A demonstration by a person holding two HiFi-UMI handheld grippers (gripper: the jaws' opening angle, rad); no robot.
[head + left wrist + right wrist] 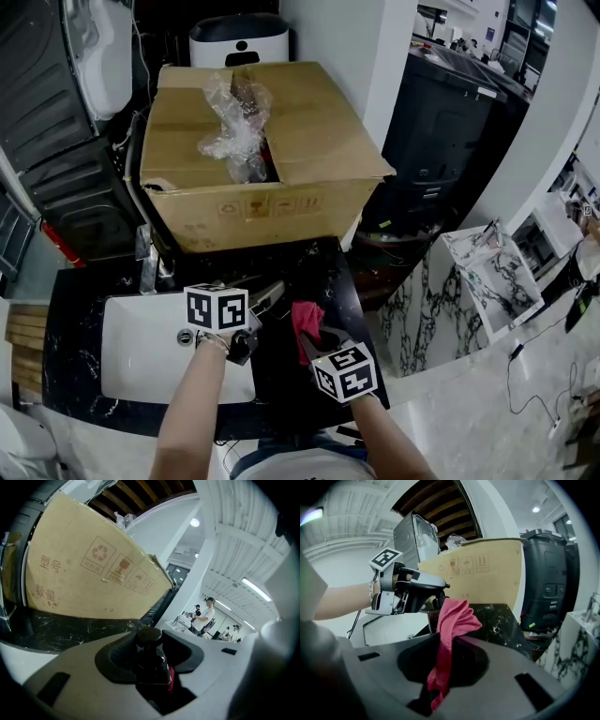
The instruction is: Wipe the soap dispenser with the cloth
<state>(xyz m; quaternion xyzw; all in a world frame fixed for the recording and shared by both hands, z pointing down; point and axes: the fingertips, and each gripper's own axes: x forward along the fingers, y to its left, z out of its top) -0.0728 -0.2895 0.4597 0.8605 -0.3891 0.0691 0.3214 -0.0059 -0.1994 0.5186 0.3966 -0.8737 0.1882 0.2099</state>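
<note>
My left gripper [150, 645] clasps the soap dispenser [151, 666] above the black worktop [284, 398]; my right gripper [443, 670] clenches the red cloth [453, 619], at the dispenser's three o'clock in head view.

My left gripper [265, 298] clamps the soap dispenser [151, 660] between its jaws and points slightly downward, the bare left forearm [192, 403] stretched out behind it. Just to its right, my right gripper [317, 336] pinches the cloth [449, 620], tilted down likewise, the right forearm [384, 441] behind it.
</note>
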